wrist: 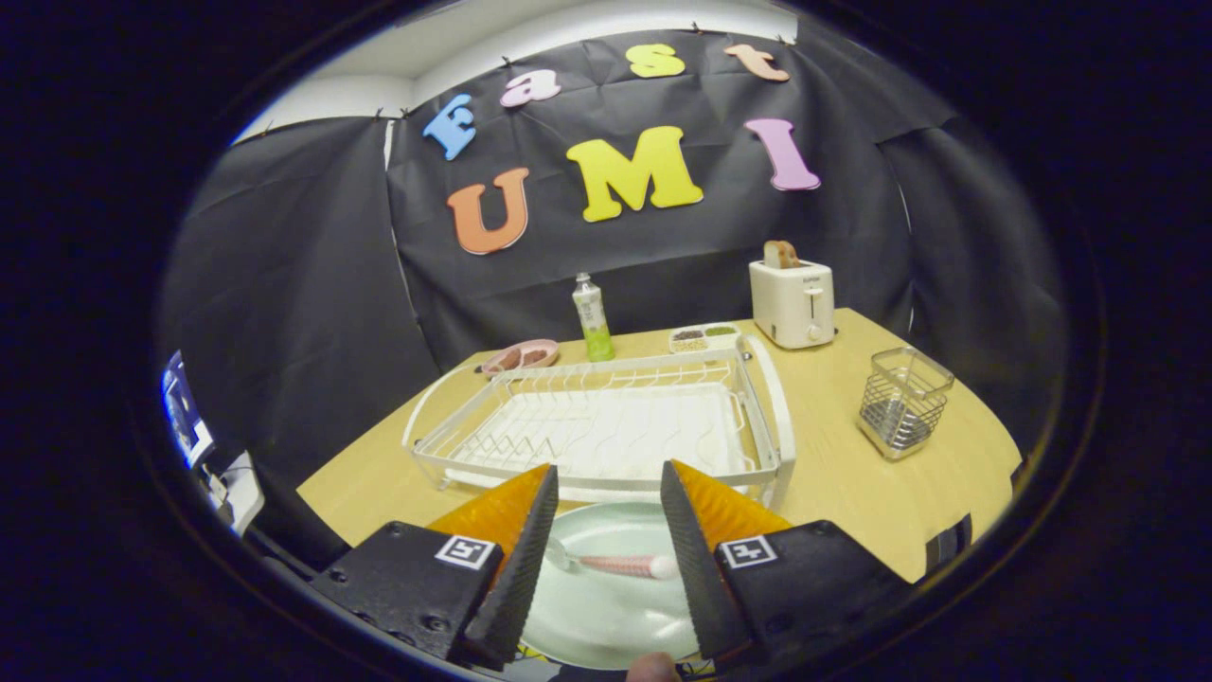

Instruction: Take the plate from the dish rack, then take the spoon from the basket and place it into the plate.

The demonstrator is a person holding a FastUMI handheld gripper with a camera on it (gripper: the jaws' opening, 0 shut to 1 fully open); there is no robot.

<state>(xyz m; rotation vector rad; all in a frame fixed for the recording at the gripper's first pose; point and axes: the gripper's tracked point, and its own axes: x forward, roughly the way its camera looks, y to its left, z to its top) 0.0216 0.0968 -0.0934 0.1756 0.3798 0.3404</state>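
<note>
Wood tabletop (852, 474) fills the booth, black cloth hung behind it. My gripper (606, 493) hangs over the near edge, fingers spread apart and holding nothing. Between them and below lies the plate (606, 616), with the spoon (615, 565) resting in it. Just beyond the fingertips sits the rack (606, 426), bare. To its right stands the basket (902, 401). Farther back are a toaster (793, 301) with bread, a bottle (592, 318), a pink dish (521, 357) and a tray (704, 336).

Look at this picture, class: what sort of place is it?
Probably a mock kitchen set up in a booth: a dish rack, a toaster and a wire basket stand on a wooden table against cloth walls.
</note>
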